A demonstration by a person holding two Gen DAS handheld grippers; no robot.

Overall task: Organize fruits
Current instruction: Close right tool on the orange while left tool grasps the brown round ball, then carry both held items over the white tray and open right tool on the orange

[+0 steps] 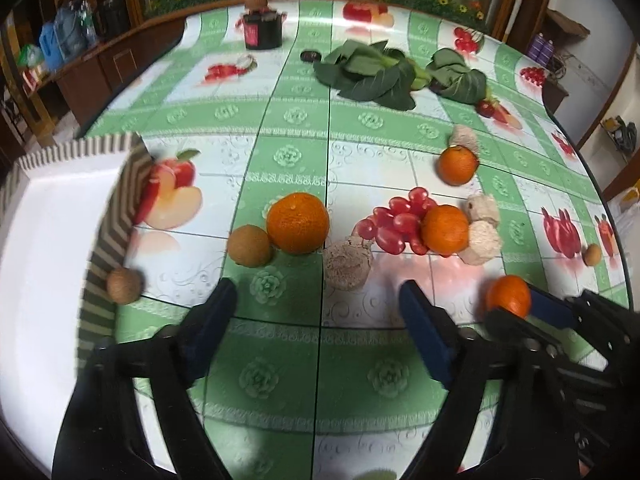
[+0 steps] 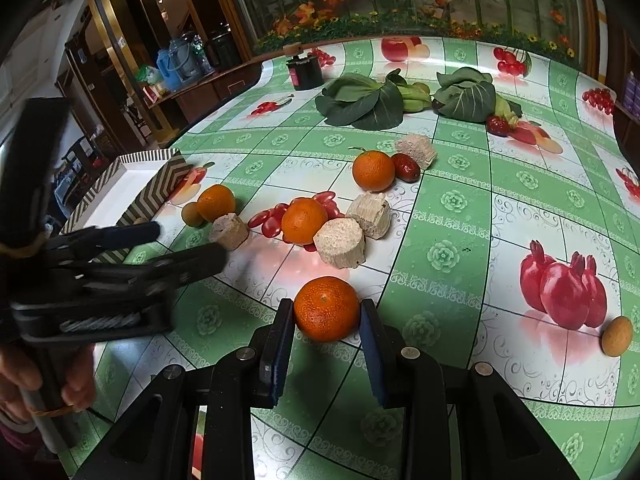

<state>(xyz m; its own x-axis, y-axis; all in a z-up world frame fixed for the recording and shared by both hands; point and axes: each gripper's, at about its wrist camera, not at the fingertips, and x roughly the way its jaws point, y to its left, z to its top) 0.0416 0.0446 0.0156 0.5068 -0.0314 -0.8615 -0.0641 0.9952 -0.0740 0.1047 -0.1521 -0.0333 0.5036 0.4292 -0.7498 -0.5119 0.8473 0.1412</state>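
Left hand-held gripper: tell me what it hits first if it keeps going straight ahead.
Probably the pale cork-like block, lying just ahead between the open fingers of the left hand-held gripper. The brown fruit and big orange sit slightly left; depth is uncertain.

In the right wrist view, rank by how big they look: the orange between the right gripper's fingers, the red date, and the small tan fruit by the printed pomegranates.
1. Orange between the right gripper fingers, though it is nearest the camera.
2. Tan fruit.
3. Red date; close to the tan fruit, and farther off, so unsure.
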